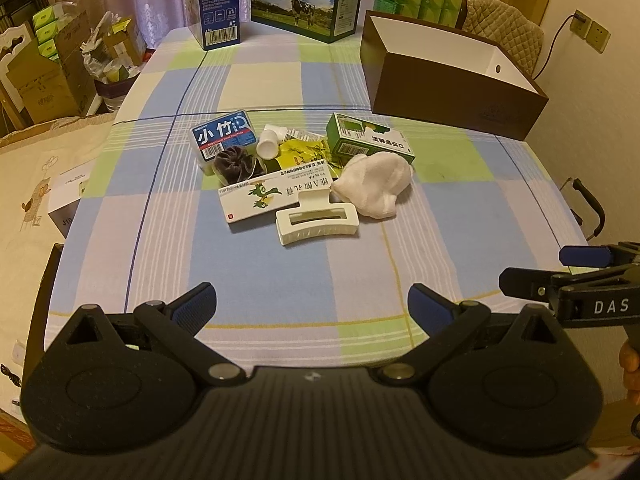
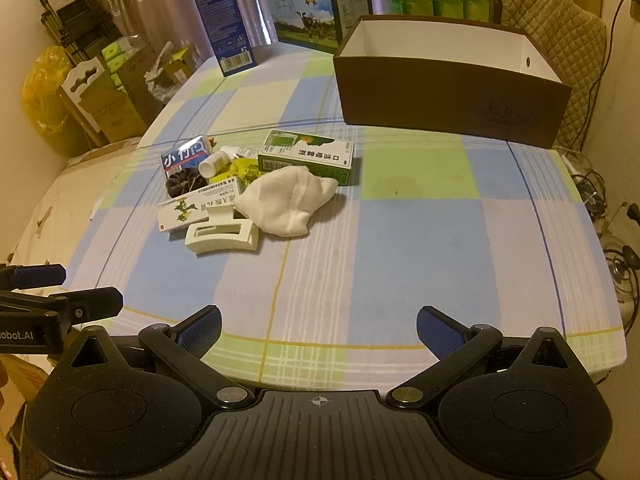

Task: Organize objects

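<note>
- Checked cloth, blue/green/white, covers the table (image 1: 460,208); both grippers hover over its near edge, touching nothing.
- Left gripper (image 1: 312,306): blue-padded fingers spread wide apart, nothing between them.
- Right gripper (image 2: 318,330): same, fingers wide apart and empty. It sits just right of the left one; each shows at the edge of the other's view.
- Pile of small items lies ahead of the left gripper, and ahead-left of the right gripper, well apart from both.
- Cream plastic claw hair clip (image 1: 316,222) is the nearest piece, lying flat, overlapping the corner of a long white cardboard medicine box with a green bird print (image 1: 272,194).
- Crumpled white knitted cloth (image 1: 374,186) sits just right of the clip, against a green-and-white cardboard box (image 1: 368,140) behind it.
- Blue plastic pack with white characters (image 1: 224,136) is at the pile's far left; a dark mesh scrunchie-like ball (image 1: 234,166) rests at its front.
- Small white plastic bottle (image 1: 270,142) lies tipped on a yellow-green foil packet (image 1: 302,152), mid-pile.
- Open brown cardboard bin with white interior (image 2: 452,92) stands far ahead of the right gripper, well apart from the pile; its floor is hidden by the near wall.
- Milk carton with cow print (image 1: 308,0) and tall blue box (image 1: 214,4) stand at the table's far edge.
</note>
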A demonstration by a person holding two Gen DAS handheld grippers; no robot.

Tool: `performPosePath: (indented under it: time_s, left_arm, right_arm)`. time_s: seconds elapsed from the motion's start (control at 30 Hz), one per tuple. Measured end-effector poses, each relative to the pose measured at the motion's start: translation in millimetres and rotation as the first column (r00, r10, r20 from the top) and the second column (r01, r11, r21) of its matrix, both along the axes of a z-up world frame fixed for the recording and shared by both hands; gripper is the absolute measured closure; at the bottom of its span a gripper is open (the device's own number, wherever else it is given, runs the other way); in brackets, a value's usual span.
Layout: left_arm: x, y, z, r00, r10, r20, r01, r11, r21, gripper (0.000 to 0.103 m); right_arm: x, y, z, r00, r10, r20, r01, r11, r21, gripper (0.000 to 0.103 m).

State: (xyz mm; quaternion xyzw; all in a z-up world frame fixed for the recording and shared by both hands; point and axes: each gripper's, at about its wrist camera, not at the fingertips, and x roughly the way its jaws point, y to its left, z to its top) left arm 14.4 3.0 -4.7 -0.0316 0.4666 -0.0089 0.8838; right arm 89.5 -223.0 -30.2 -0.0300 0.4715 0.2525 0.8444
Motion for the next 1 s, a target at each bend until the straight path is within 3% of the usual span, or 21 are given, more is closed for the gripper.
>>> performPosePath:
  time_s: [1.0]
  left_arm:
    - [39.3, -7.7, -15.6, 0.998, 0.029, -0.056, -0.028, 1.000, 0.012, 0.002]
  right_arm:
    - [46.9, 2.5, -10.7, 0.998, 0.030, -0.051, -0.031, 0.999, -0.014, 0.002]
